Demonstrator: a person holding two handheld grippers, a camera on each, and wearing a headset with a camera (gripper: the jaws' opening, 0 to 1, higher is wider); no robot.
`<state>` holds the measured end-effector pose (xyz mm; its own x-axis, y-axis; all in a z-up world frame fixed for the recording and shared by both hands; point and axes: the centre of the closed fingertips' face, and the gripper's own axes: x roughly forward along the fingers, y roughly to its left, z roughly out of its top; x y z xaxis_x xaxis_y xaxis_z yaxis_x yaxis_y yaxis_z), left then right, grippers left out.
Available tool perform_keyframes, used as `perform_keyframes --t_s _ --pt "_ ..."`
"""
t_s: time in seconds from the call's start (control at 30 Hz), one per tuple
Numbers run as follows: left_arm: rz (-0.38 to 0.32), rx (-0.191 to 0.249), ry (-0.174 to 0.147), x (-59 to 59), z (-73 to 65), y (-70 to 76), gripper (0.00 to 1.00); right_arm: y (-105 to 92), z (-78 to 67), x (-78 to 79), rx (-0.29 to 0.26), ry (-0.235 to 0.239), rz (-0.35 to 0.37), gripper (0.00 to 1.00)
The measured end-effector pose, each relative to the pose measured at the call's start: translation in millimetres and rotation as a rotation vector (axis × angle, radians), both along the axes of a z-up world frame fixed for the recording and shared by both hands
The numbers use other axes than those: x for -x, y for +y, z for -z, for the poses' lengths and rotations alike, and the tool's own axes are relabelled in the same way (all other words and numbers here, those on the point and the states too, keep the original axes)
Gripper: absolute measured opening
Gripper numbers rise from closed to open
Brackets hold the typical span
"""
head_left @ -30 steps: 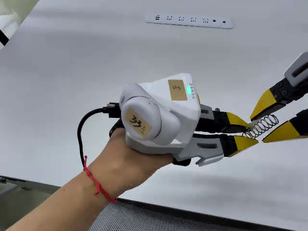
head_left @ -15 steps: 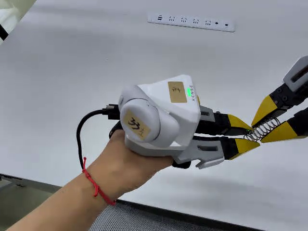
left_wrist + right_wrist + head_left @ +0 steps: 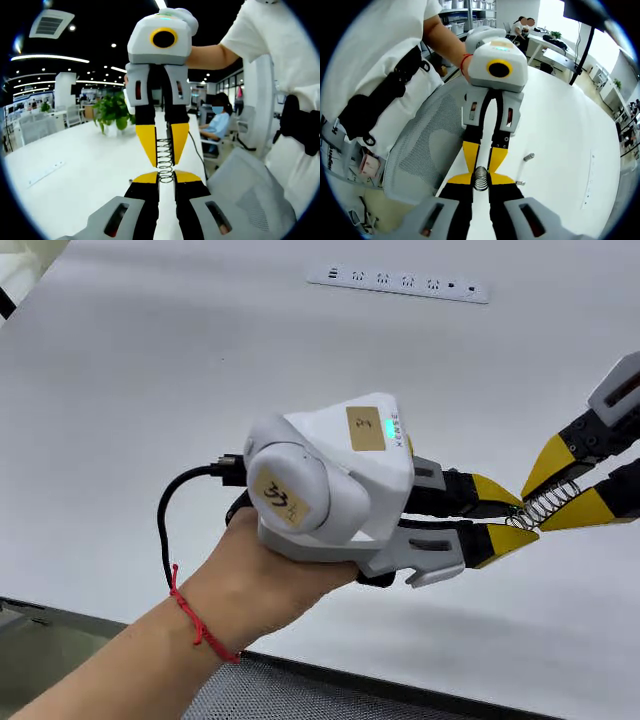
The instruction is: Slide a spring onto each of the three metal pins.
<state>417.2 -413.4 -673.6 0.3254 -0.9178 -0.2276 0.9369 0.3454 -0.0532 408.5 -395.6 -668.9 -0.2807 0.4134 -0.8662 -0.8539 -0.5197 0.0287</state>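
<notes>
Spring (image 3: 545, 500) of thin bright wire, a slim open coil, sits in the air above the matte white surface (image 3: 200, 390), between two grippers that meet tip to tip. In the head view its long axis slants from lower left to upper right. Its lower end points at the left gripper (image 3: 522, 517), which a hand (image 3: 270, 580) with a red cord at the wrist holds. The right gripper (image 3: 535, 508) has its yellow wedge-shaped fingers pressed on the coil from both sides. Its own view looks down the spring's bore, so the spring shows as a ring. The left fingers are drawn narrow at the spring's near end; what they pinch there cannot be told. Two short metal pins (image 3: 528, 157) lie on the surface.
</notes>
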Motion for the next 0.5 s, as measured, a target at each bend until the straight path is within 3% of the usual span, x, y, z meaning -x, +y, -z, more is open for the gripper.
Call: perform_keyframes --t_s 0.5 --pt "-0.004 0.006 0.009 0.1 1.0 1.0 0.12 1.5 2.1 0.5 0.017 -0.001 0.002 0.12"
